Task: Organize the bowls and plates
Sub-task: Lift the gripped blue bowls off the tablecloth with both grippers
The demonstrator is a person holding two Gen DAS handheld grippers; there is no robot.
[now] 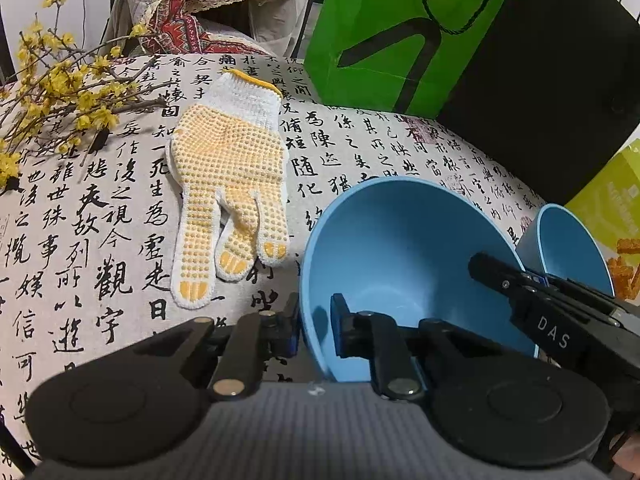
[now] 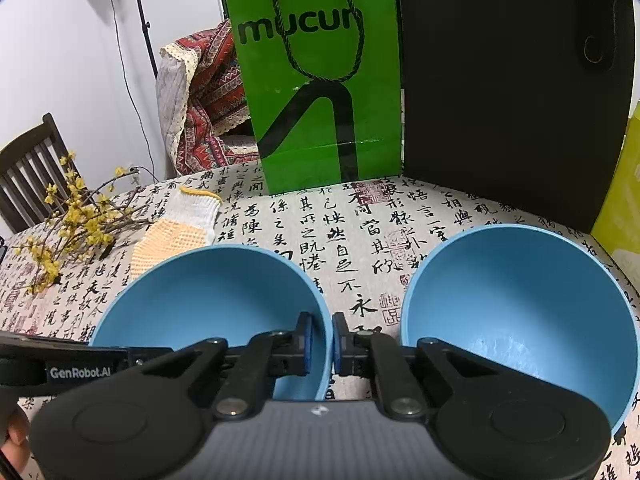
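Beside the green paper bag (image 2: 316, 80) on the worktop, both fingers pinch opposite rims of one smooth blue plastic bowl (image 2: 208, 304); a matching second blue bowl (image 2: 520, 304) sits just right.

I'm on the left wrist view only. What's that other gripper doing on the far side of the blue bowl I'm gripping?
Observer: The right gripper is shut on the right rim of the held bowl, with one finger inside and one outside.
Operator: And the bowl half hidden behind it, anything in it?
Observer: The second bowl is empty. It stands on the tablecloth apart from the held bowl, and no gripper touches it.
Operator: What's past the flowers?
Observer: A dark wooden chair stands behind the yellow flower branches.
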